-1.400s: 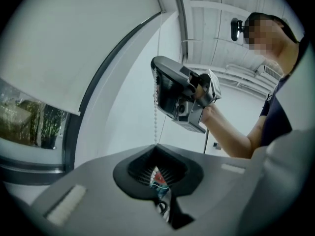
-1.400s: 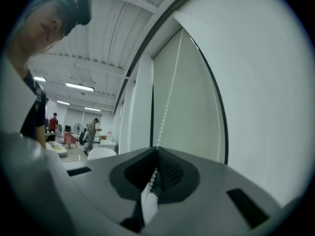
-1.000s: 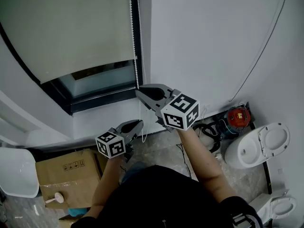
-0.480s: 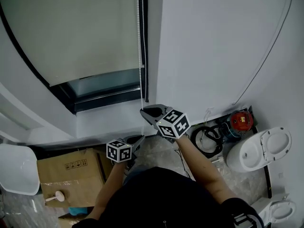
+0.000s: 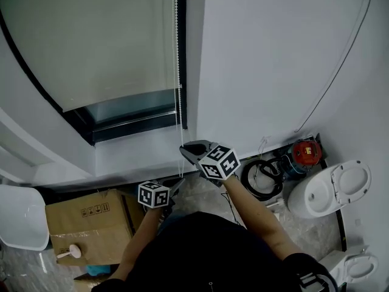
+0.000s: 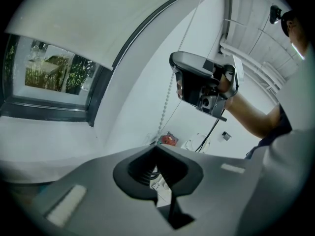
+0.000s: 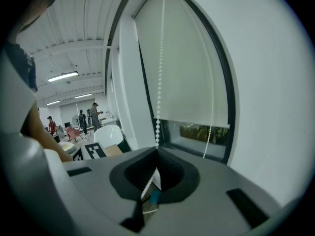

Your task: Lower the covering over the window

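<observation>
Blind (image 5: 91, 41) covers most of the window (image 5: 130, 105), with only a strip of glass under its hem left to cover, while right gripper (image 5: 187, 152) and left gripper (image 5: 174, 186), below the window, have jaws closed on the bead chain (image 5: 179, 72).

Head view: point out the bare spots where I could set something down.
The white ledge under the window lies bare, left of the bead chain. The cardboard box top is mostly free. Crowded: the floor by the right wall, with cables, a red device and the toilet.
</observation>
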The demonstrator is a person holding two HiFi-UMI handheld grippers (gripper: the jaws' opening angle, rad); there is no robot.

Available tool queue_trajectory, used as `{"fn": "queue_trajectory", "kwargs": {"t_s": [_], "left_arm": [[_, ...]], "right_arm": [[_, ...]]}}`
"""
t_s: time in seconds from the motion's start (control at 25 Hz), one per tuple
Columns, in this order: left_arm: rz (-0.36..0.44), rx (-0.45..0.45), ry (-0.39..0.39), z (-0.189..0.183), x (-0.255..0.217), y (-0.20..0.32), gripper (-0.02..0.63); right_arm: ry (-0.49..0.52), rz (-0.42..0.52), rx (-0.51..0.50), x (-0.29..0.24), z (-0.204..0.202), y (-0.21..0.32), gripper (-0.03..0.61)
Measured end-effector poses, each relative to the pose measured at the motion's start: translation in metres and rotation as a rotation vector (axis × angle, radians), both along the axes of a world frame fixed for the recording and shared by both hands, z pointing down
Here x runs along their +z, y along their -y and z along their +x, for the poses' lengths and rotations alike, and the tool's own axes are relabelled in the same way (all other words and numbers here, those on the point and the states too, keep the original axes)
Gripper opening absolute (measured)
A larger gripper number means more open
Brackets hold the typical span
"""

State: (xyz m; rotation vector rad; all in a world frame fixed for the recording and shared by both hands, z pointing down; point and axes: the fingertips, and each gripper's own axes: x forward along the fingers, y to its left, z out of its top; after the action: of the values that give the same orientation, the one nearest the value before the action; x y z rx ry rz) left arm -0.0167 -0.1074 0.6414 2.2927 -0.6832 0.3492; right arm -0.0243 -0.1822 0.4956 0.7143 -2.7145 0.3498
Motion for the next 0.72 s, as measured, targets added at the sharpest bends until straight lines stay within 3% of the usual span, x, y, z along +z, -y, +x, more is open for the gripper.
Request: {"fn": "queue_trajectory", "kwargs": {"t_s": [0.44, 0.72], "left_arm": [[0.068, -0.003, 0.043, -0.008, -0.01, 0.003, 0.016], [0.216, -0.097, -0.032, -0.035, -0.079, 0.028, 0.03]], "right_arm": [[-0.003, 0.015, 0.024, -0.001, 0.013, 0.002, 0.012], [0.015, 0.019, 0.073, 0.001, 0.024, 0.009, 0.014]]}}
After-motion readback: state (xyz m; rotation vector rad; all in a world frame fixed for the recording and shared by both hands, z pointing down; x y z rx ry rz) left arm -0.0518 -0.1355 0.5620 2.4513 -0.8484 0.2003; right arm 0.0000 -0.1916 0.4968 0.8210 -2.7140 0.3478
